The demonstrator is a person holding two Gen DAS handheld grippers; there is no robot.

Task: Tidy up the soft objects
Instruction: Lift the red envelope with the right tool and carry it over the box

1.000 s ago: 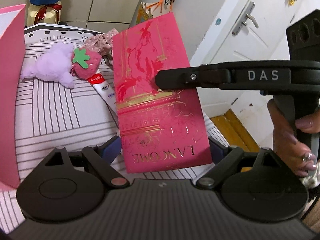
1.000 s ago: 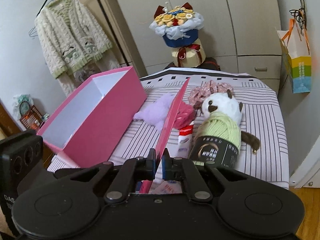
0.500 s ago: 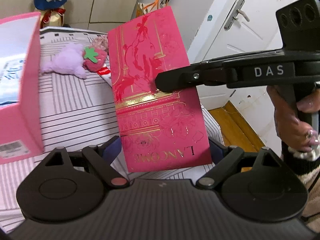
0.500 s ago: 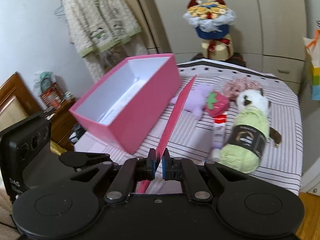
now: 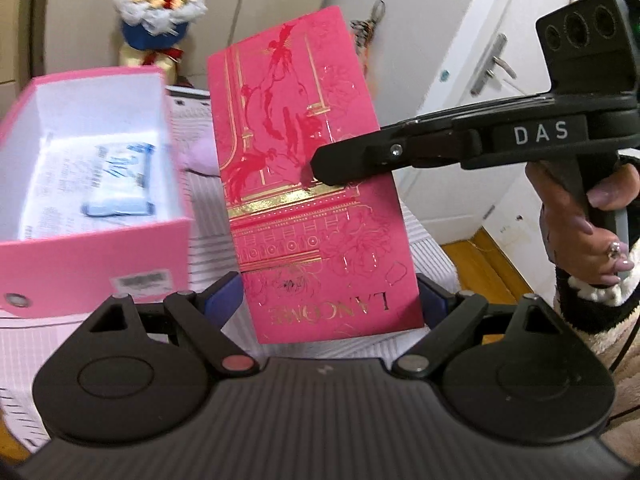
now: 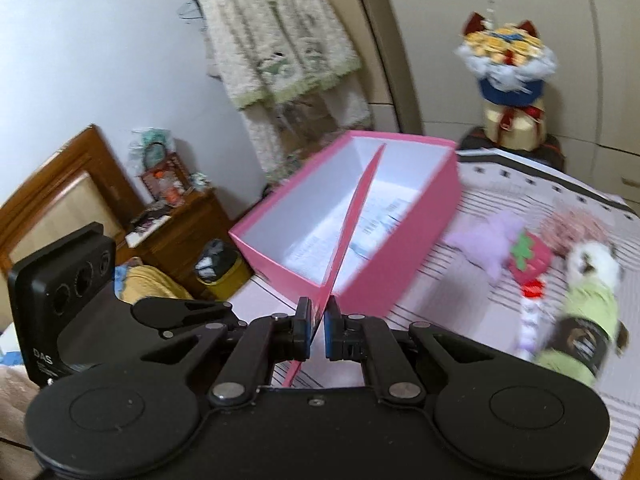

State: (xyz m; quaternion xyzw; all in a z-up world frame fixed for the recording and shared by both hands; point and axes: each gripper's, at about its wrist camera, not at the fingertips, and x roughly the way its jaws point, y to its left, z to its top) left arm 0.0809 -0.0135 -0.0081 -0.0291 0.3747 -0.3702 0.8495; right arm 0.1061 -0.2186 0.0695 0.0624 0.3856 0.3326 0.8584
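Observation:
My right gripper (image 6: 316, 330) is shut on a flat red Lancome envelope (image 5: 304, 184), seen edge-on in the right wrist view (image 6: 352, 216) and held upright above the open pink box (image 6: 400, 256). My left gripper (image 5: 332, 300) is open, its blue pads on either side of the envelope's lower end, apart from it as far as I can tell. The pink box (image 5: 92, 256) holds a blue-white packet (image 5: 120, 184). On the striped bed lie a purple plush (image 6: 486, 240), a strawberry plush (image 6: 530, 256), a pink scrunchie (image 6: 576, 224) and a panda plush in green yarn (image 6: 588, 308).
A toothpaste tube (image 6: 530, 320) lies between the strawberry plush and the panda plush. A flower bouquet (image 6: 508, 76) stands behind the bed. A wooden nightstand (image 6: 176, 216) and a bin (image 6: 218, 268) are left of the bed. A white door (image 5: 480, 80) is on the right.
Both grippers and the red envelope have moved left, from over the plush toys to over the pink box. The right gripper stays shut on the envelope; the left stays open.

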